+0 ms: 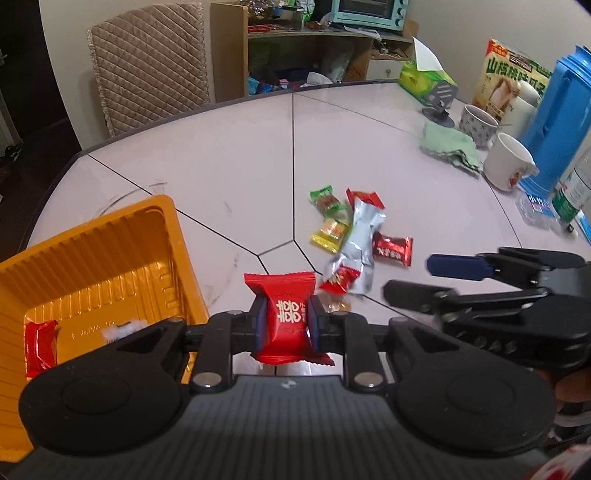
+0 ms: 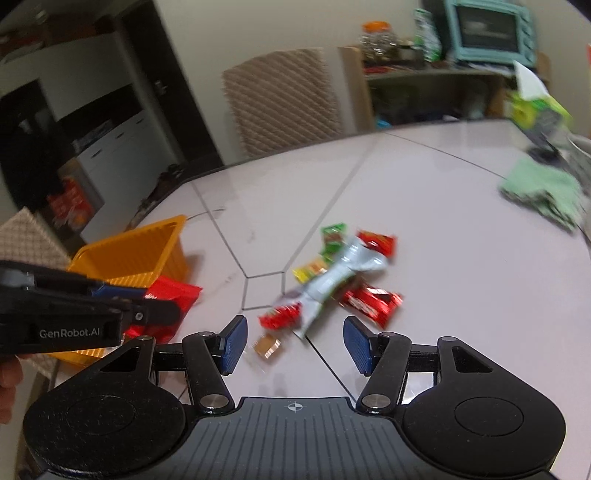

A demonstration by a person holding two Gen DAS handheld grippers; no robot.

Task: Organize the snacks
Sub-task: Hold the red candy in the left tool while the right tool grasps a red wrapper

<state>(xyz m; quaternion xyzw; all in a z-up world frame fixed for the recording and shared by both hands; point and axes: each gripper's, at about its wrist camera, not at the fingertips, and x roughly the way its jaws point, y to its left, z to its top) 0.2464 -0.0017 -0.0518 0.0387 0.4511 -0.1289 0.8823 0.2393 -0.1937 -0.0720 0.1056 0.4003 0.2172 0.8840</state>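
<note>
My right-wrist view is smeared with motion, so the print on the wrappers there is unreadable, and the small amber sweet [image 2: 266,346] below the pile could be a clear-wrapped toffee, though I can't say for sure. My left tongs' own body hides the near wall of the orange tray [image 1: 173,236], and the tray's left side runs off the picture.

The table [image 1: 229,162] is pale and glossy, with thin dark seams crossing it and a dark rounded edge. A quilted chair [image 1: 147,66] stands behind it, with cluttered shelves and a teal toaster oven [image 1: 369,14] beyond. At the right edge sit a green cloth [image 1: 450,147], two mugs, a blue jug [image 1: 554,110] and a snack box.

The tray holds a red candy [image 1: 38,347] at its near left, and a small white scrap beside it that I can't make out.

My left tongs [image 1: 285,325] are pressed together on a red square packet [image 1: 284,317], pinched by its sides and lifted clear of the table, just right of the tray. My right tongs [image 2: 293,345] stand spread with nothing between the pads, above the amber sweet. The remaining snacks lie in a loose pile mid-table: a silver packet [image 1: 360,247] across green, yellow and red wrappers.
</note>
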